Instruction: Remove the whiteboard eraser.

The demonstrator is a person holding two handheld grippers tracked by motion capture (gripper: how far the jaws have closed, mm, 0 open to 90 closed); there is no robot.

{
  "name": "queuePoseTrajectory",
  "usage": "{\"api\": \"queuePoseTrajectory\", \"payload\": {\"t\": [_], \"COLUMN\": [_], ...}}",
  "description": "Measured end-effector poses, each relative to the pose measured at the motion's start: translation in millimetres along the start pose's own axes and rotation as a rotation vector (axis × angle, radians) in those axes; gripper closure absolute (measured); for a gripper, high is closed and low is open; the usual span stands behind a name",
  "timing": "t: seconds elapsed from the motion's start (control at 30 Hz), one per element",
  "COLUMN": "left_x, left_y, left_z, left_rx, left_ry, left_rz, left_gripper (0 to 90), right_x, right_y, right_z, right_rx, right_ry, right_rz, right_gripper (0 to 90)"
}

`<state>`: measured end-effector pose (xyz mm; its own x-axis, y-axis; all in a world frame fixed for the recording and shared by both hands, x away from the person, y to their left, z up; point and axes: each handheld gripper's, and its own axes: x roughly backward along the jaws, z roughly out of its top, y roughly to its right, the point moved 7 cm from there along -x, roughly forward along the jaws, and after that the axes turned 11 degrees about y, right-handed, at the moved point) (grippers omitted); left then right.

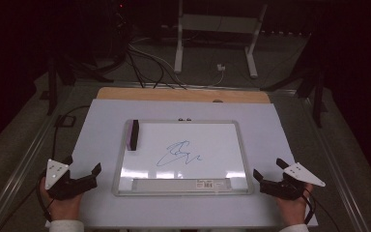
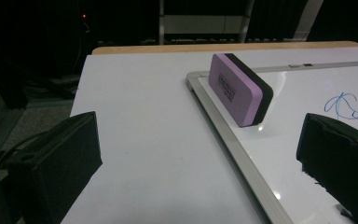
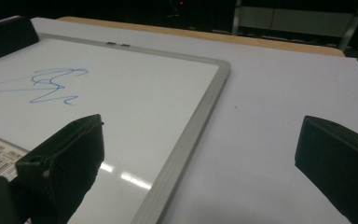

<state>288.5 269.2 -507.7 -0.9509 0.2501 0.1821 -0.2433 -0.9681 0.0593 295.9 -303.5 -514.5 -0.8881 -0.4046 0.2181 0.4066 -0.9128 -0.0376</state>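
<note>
Dark room with cables and a stand's legs at the top of the high view; below it a white table (image 1: 101,145) carries a framed whiteboard (image 1: 183,157) at the centre. An eraser (image 1: 134,134) stands on edge in the board's upper left corner, and a blue scribble (image 1: 178,153) marks the middle. At the lower left, the left gripper (image 1: 82,176) rests beside the board, jaws spread apart with nothing between them. At the lower right, the right gripper (image 1: 269,177) sits likewise, jaws wide and empty, just beside the frame.
</note>
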Motion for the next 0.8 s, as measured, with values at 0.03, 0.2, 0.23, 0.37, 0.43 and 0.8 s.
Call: {"api": "queuePoseTrajectory", "payload": {"t": [0.03,0.2,0.23,0.37,0.43,0.8], "left_x": [-0.1,-0.5,-0.6,-1.0,-1.0,-8.9], "left_y": [0.3,1.5,1.3,0.5,-0.1,-4.1], "left_z": [-0.3,-0.9,-0.9,0.7,2.1,17.4], "left_rx": [0.001,0.003,0.006,0.029,0.034,0.061], "left_ry": [-0.001,0.0,-0.001,0.006,0.003,-0.01], "left_rz": [0.0,-0.001,0.001,0.006,0.009,0.013], "left_gripper": [0.6,0.7,0.6,0.6,0.6,0.7], "right_x": [0.3,2.9,3.1,2.7,2.6,2.0], "right_y": [-0.7,-2.8,-2.9,-0.7,1.1,5.5], "right_z": [-0.1,2.7,3.2,3.9,3.8,3.1], "right_rx": [-0.001,0.013,0.018,0.02,0.018,0.007], "right_ry": [-0.004,-0.004,0.0,0.018,0.022,0.032], "right_rz": [0.005,0.003,0.005,-0.003,-0.007,-0.024], "right_gripper": [1.9,2.0,2.0,2.0,2.0,2.0]}}
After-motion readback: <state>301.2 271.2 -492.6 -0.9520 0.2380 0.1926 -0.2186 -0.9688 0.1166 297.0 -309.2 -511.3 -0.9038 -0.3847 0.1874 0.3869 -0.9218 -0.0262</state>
